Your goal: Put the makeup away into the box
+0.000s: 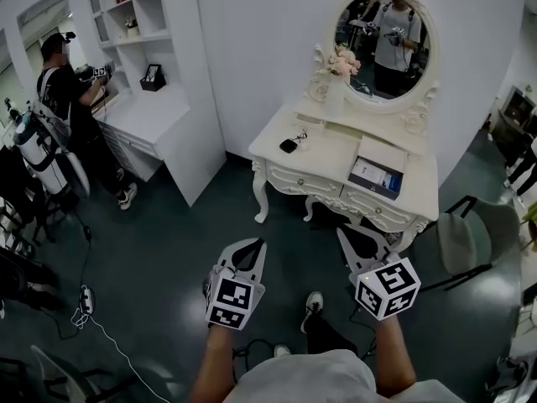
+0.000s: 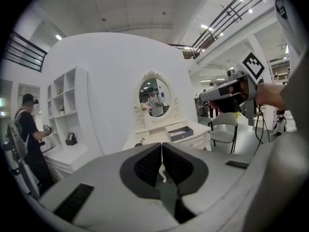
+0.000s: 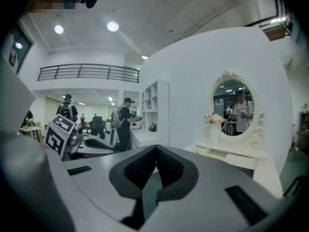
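Observation:
A white dressing table (image 1: 336, 162) with an oval mirror (image 1: 384, 36) stands ahead of me across the dark floor. On its top lies an open box (image 1: 375, 177) with a blue inside, at the right. A small black makeup item (image 1: 288, 145) lies at the left, with another small piece just behind it. My left gripper (image 1: 257, 243) and right gripper (image 1: 343, 232) hang in the air well short of the table, both shut and empty. The left gripper view looks past the closed left gripper (image 2: 161, 144) at the box (image 2: 181, 133). The right gripper (image 3: 155, 147) also shows closed jaws.
A grey chair (image 1: 470, 238) stands right of the table. A person (image 1: 71, 99) works at a white shelf unit (image 1: 147, 82) at the left. A power strip and cable (image 1: 84, 302) lie on the floor at the lower left. My shoe (image 1: 312, 303) shows below.

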A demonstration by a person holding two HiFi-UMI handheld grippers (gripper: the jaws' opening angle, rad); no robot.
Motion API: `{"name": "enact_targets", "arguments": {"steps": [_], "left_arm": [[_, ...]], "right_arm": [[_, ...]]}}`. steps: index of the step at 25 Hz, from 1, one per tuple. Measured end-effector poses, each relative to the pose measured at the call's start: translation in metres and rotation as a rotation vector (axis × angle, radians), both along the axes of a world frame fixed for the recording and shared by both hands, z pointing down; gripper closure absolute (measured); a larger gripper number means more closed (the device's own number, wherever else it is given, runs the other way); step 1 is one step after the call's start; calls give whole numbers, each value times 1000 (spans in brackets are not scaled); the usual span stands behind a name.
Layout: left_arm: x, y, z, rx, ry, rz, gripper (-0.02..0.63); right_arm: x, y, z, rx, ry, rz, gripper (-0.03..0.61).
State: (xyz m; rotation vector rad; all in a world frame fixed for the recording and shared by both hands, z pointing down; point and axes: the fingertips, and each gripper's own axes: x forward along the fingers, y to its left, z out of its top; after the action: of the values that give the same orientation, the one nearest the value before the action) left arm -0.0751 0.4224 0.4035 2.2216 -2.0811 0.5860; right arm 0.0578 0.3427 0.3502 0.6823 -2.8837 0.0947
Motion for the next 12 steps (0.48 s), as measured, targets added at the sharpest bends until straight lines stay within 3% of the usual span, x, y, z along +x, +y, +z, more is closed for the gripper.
{"name": "enact_targets", "arguments": {"steps": [5, 8, 12], "left_arm": [[-3, -40, 7, 0, -15, 34, 597], [-15, -77, 10, -17, -64, 16, 598], [-34, -136, 6, -20, -58, -2, 600]], "right_arm": [[-14, -43, 2, -40, -55, -8, 577], [-30, -82, 6, -26, -55, -23, 577], [-54, -140, 11, -85, -93, -67, 577]]}}
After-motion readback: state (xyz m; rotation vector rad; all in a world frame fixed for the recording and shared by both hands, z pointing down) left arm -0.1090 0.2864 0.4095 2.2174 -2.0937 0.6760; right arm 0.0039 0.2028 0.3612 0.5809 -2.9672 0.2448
